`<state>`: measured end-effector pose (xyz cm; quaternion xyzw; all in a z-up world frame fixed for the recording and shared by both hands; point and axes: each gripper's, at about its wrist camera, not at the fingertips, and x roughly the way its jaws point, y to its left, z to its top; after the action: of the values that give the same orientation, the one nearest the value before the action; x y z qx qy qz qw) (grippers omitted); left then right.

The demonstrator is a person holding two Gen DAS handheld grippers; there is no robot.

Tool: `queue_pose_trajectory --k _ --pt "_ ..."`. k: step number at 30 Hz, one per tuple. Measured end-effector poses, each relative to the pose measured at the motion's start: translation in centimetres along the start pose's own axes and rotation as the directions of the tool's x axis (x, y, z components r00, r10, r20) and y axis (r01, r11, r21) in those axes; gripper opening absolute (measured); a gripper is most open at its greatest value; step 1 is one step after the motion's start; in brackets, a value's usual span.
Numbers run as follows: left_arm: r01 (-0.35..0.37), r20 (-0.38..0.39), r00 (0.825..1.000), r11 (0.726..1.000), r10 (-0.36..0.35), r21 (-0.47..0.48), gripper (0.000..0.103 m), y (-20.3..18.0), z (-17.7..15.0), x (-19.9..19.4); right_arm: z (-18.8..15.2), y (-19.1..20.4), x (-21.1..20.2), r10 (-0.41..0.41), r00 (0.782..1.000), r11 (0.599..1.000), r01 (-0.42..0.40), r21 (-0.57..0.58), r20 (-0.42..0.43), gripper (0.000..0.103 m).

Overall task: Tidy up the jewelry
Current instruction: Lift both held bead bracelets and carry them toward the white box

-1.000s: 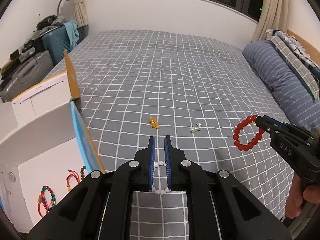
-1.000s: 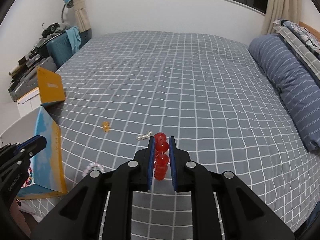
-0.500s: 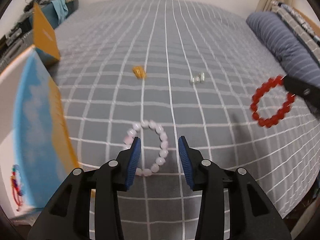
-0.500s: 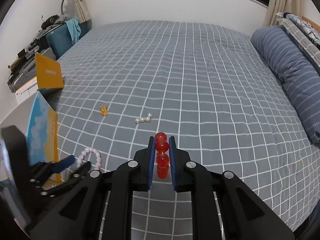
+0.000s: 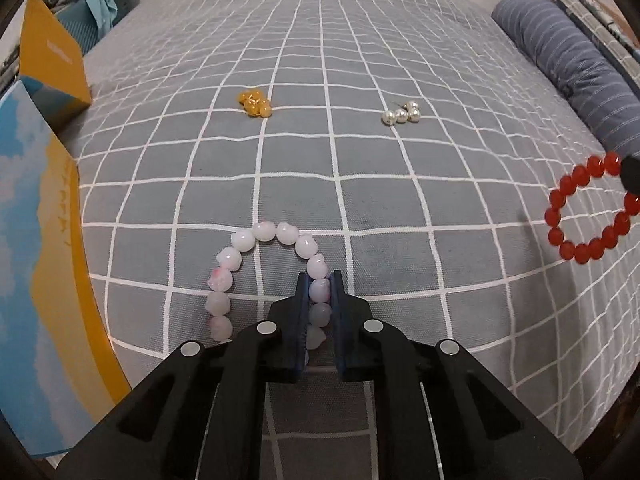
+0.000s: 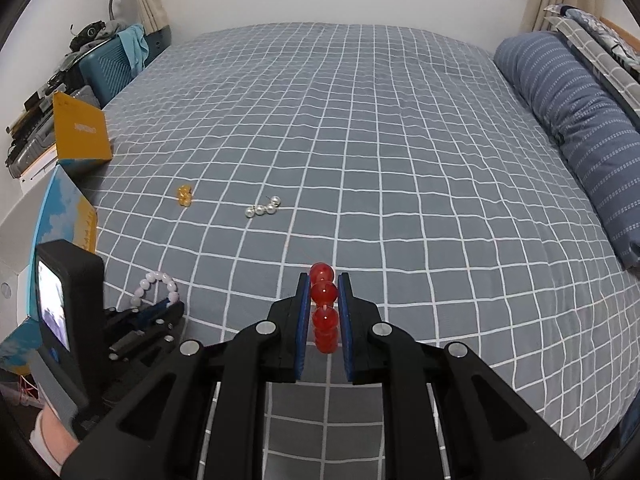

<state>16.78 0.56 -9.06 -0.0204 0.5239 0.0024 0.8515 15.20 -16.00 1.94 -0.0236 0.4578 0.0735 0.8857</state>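
Pink-white bead bracelet (image 5: 276, 276) lies on the bed (image 5: 360, 60), lower centre of frame; my left hand-held gripper (image 5: 320, 292) pinches its right side. Right hand-held gripper (image 6: 324, 304) pinches the red bracelet (image 6: 324, 312), off the bed. Left to sort, I reckon: amber beads (image 5: 254, 103), pearls (image 5: 401, 113), mid-frame.

Matt woven cloth covers the bed (image 5: 360, 184). Between the left gripper (image 5: 320, 292)'s matt black plastic arms sit milky, smooth beads (image 5: 244, 240). Ahead lie glossy amber beads (image 5: 254, 103) and shiny pearly beads (image 5: 401, 113); the red beads (image 6: 324, 292) gleam like glass.
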Motion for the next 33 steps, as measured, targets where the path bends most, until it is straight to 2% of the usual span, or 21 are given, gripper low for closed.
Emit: queue_pose_trajectory --k 15,33 --pt "0.048 0.101 0.994 0.998 -0.043 -0.05 0.01 1.6 2.5 -7.5 0.1 -0.4 -0.7 0.018 1.0 1.0 -0.018 0.015 0.01 0.013" --pt "0.046 0.205 0.978 0.997 -0.034 -0.054 0.01 2.9 4.0 -14.2 2.2 0.9 -3.2 0.02 0.996 1.0 -0.019 -0.012 0.085 0.013"
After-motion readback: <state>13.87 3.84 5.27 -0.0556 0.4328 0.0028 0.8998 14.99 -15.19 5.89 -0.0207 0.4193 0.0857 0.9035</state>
